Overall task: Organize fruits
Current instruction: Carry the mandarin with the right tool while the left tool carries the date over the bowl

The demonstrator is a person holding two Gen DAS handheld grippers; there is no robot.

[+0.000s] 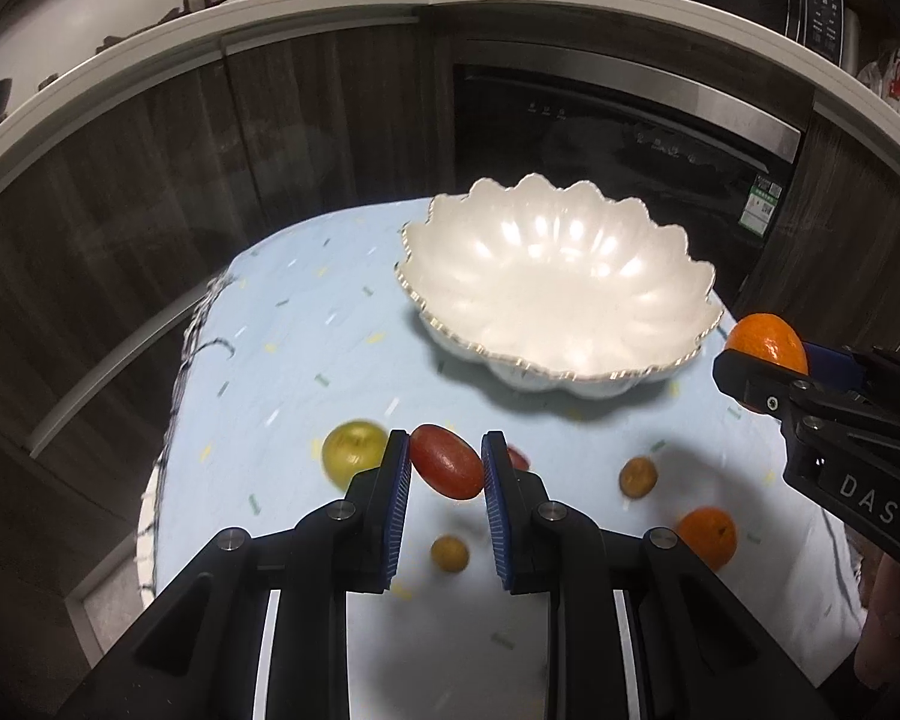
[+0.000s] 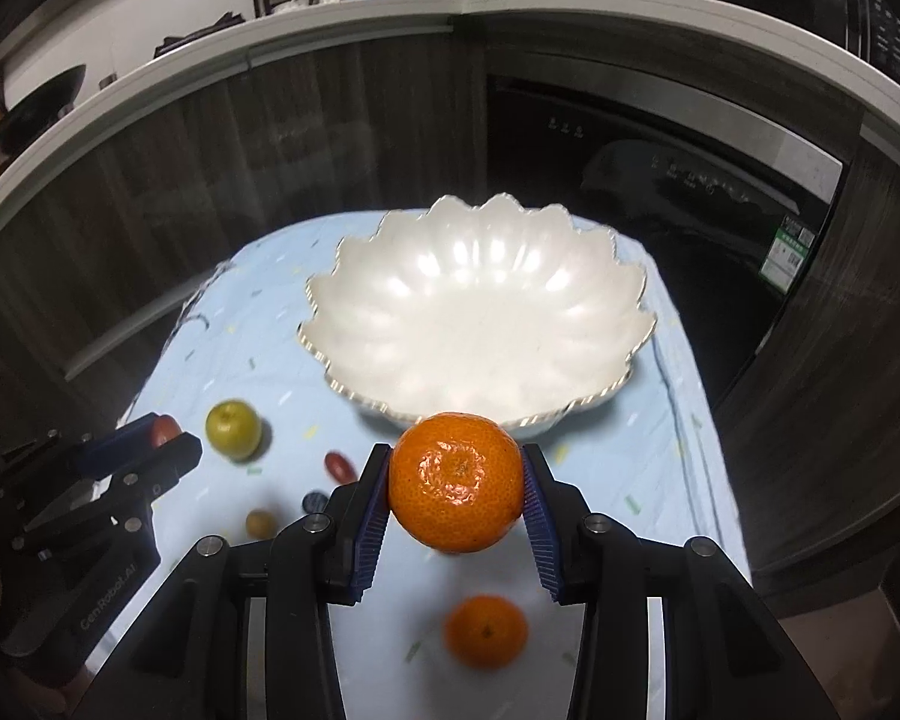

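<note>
White and scalloped, the empty glazed bowl (image 2: 480,312) waits on the pale blue cloth (image 1: 306,360); the left gripper (image 1: 447,471) pinches an oval red fruit (image 1: 447,462) and the right gripper (image 2: 456,483) clamps a round orange mandarin (image 2: 456,480), both held clear of the cloth just short of its rim, likely for dropping in

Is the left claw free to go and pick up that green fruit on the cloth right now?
Probably not yet. The left claw is shut on a red fruit, so its fingers are occupied. The green fruit lies uncovered nearby; nothing else blocks it.
</note>
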